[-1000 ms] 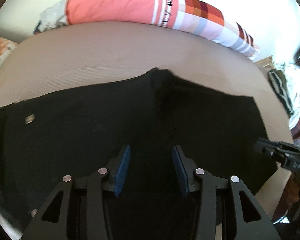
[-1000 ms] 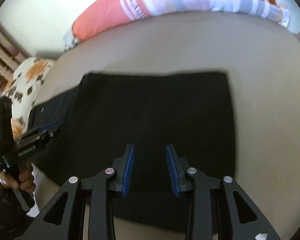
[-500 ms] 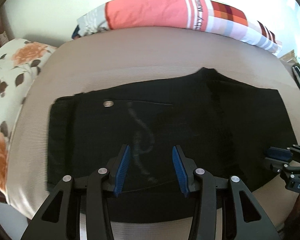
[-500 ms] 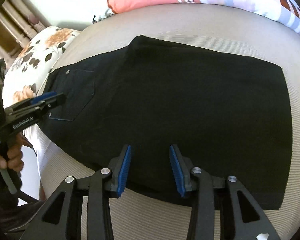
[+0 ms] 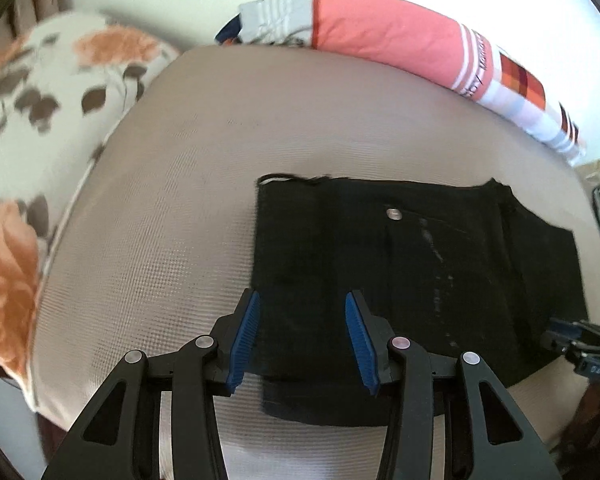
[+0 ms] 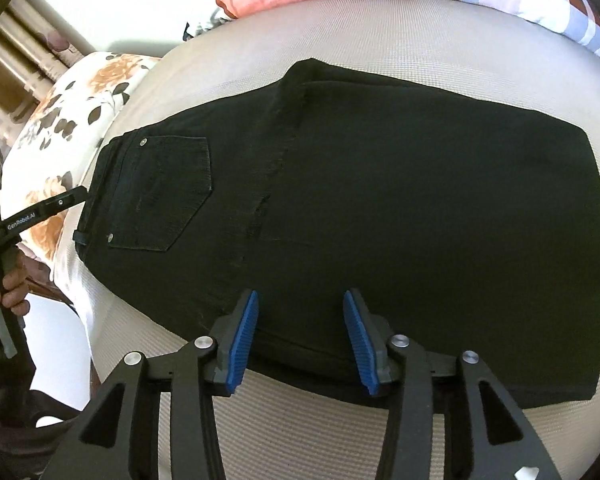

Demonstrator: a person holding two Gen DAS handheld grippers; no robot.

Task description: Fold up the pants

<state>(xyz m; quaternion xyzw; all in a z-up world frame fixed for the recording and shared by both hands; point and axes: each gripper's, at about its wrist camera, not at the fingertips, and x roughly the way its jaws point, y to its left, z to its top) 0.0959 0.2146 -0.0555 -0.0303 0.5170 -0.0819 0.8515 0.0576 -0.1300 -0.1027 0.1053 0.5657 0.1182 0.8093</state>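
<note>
On the bed (image 6: 340,432): black pants (image 6: 380,200) folded flat.
Your left gripper (image 5: 302,340) and right gripper (image 6: 300,338) hover with fingers partly open, empty; the right's have just been opening.

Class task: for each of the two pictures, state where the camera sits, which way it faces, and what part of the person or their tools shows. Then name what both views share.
Left wrist view: sits on the left gripper, looking steeply down at the waistband end of the pants on the bed; the right gripper shows at the right edge.
Right wrist view: sits on the right gripper, looking down at the near edge of the pants; the left gripper and a hand show at left.
Shared: pants, bed, floral pillow, pink pillow.
</note>
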